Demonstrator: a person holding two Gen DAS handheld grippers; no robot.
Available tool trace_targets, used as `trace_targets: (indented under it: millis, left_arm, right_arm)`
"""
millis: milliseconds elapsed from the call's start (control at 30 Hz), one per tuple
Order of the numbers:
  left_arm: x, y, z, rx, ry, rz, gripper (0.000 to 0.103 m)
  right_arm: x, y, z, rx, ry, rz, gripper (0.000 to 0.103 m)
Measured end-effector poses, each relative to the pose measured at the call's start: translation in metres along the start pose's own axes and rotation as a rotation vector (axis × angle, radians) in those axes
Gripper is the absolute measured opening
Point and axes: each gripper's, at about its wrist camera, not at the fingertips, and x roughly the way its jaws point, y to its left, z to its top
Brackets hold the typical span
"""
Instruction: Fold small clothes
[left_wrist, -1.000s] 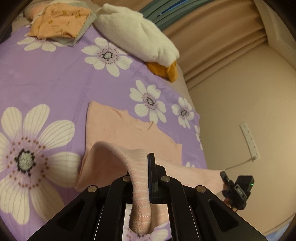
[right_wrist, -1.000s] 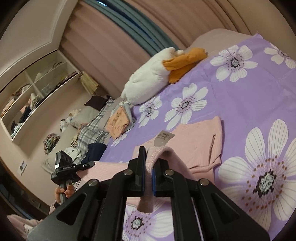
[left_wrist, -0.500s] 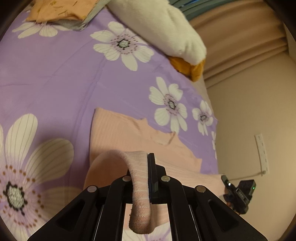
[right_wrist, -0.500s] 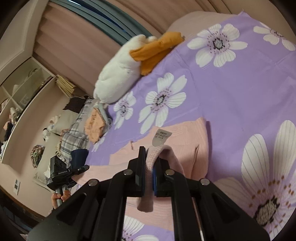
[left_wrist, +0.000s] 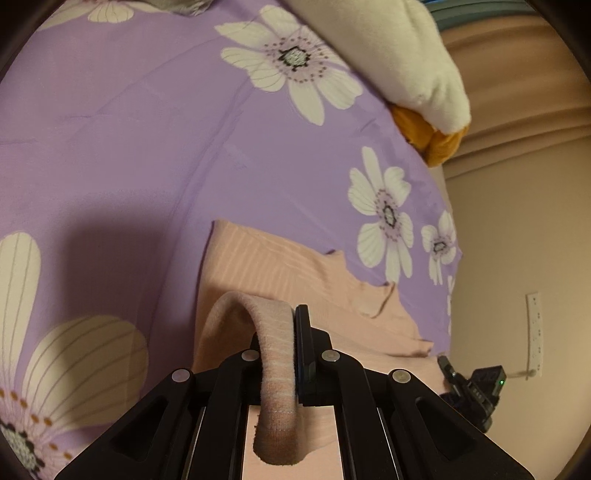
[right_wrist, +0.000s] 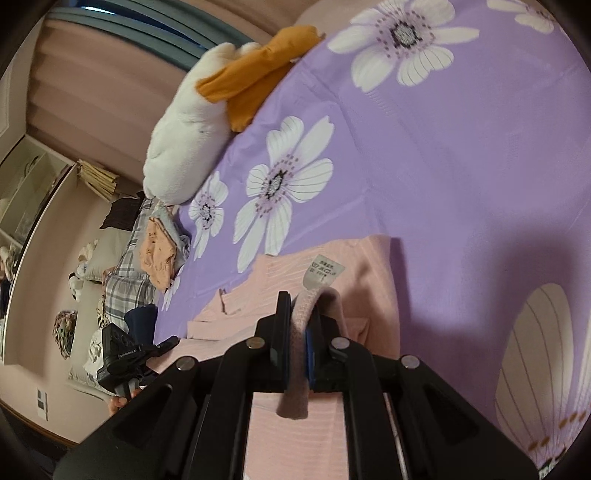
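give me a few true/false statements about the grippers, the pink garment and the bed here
1. The left gripper is shut on an edge of the pink garment. True.
2. The right gripper is open and holds nothing. False: it is shut on a fold of the same garment.
3. The bedspread is plain green. False: it is purple with white flowers.
4. A white care label shows on the garment beyond the right gripper. True.
5. The white and orange plush toy lies on top of the pink garment. False: it lies apart from it, at the far edge of the bed.
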Motion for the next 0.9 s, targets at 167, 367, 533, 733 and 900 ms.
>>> trace_targets:
  millis: [167, 367, 533, 733, 900]
  left_arm:
    - [0.012, 0.005, 0.006, -0.019, 0.023, 0.011, 0.000]
    - [0.011, 0.009, 0.009, -0.035, 0.055, -0.012, 0.000]
    - [0.007, 0.005, 0.009, -0.027, 0.071, -0.011, 0.000]
    - [0.000, -0.001, 0.007, -0.013, 0.076, -0.017, 0.007]
    - [-0.013, -0.006, 0.005, 0.008, 0.045, -0.013, 0.056]
  right_arm:
    - [0.010, -0.008, 0.002, 0.029, 0.023, -0.012, 0.009]
    - [0.012, -0.016, 0.003, 0.057, 0.045, -0.004, 0.010]
    - [0.005, -0.018, 0.002, 0.074, 0.049, 0.013, 0.023]
    - [-0.002, -0.011, 0.000, 0.070, 0.052, 0.044, 0.029]
    - [-0.008, -0.005, -0.004, 0.059, 0.064, 0.066, 0.032]
